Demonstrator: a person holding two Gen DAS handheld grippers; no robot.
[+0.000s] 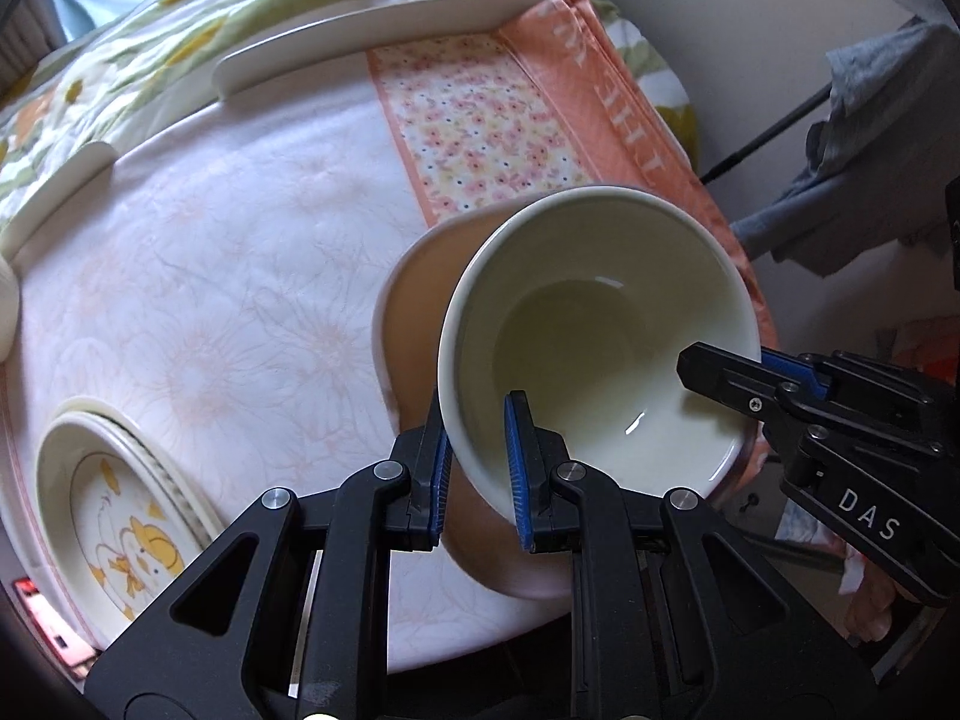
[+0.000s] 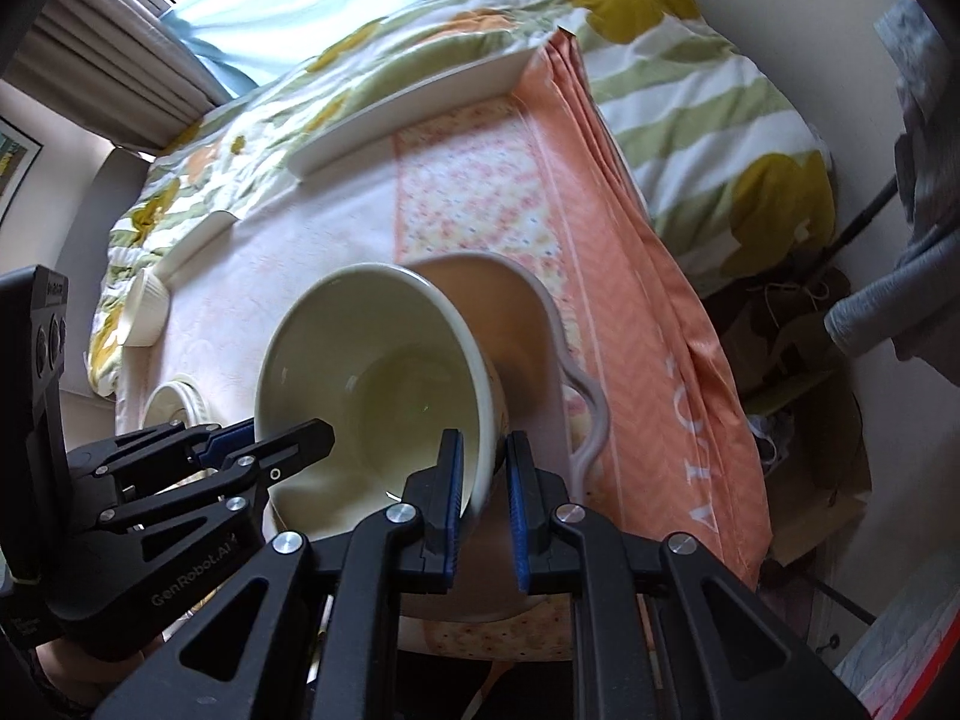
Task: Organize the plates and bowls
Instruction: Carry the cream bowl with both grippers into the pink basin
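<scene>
A cream bowl (image 1: 600,324) is held tilted above a larger peach-toned bowl (image 1: 414,324) on the table. My left gripper (image 1: 477,468) is shut on the cream bowl's near-left rim. My right gripper (image 2: 485,498) is shut on the same bowl's (image 2: 372,372) right rim, and it shows from the right in the left wrist view (image 1: 750,378). The larger bowl (image 2: 522,324) has a wavy handle. A stack of plates with a yellow cartoon print (image 1: 120,516) lies at the table's near left.
Long white plates (image 1: 372,42) lie along the table's far edge, another (image 1: 54,192) at the far left. A small ribbed white dish (image 2: 144,312) sits at the left. An orange cloth (image 2: 648,324) hangs over the table's right edge. A floral bed lies behind.
</scene>
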